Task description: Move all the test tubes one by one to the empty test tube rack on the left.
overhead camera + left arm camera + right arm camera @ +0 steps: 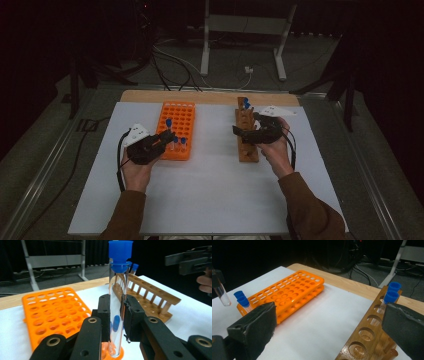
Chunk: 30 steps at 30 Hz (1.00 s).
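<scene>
on a white-covered bench [210,195], the left hand-held gripper [116,315] pinches an upright clear test tube [117,302] with a blue cap between its pads, the tube's bottom at the near corner of an orange tube rack [52,312]. the right hand-held gripper [248,134] hangs over a wooden rack [372,332], its jaws spread wide and holding nothing.

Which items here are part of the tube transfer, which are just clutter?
In the job: blue-capped test tube clamped in the left hand-held gripper; orange tube rack; wooden tube rack; right hand-held gripper, open.

Lying about: white stand frame; floor cables.
</scene>
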Available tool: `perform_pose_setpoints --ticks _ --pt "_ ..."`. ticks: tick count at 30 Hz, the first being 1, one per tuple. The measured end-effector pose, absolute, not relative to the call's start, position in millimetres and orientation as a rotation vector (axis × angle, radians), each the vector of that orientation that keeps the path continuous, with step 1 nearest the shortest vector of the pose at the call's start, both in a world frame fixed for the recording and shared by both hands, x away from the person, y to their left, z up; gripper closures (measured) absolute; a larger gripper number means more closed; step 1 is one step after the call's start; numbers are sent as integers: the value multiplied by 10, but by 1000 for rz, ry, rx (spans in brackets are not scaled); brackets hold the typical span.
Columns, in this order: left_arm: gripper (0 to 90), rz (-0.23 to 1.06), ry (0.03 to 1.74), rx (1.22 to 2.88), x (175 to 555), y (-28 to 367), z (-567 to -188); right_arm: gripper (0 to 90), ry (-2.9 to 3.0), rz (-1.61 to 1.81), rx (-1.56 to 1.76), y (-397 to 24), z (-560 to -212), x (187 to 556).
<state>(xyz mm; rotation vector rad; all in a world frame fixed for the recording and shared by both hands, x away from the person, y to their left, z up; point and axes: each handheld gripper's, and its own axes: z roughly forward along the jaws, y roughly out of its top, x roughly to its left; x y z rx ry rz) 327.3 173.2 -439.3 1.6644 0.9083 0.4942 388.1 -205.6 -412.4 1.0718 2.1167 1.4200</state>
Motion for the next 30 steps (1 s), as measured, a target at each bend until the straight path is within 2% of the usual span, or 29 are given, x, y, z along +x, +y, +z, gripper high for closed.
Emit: perform_pose_setpoints --ticks 13,24,30 --pt "784 588 922 1658 3391 1784 -4662 0 2110 1437 1071 -2108 -4147 3841" --pt "784 558 987 1729 3454 1718 -4853 0 2109 1439 1073 -2128 -4175 3827" --pt "783 490 1061 1752 3451 1734 -4963 0 2110 1439 1070 -2135 -4172 3823"
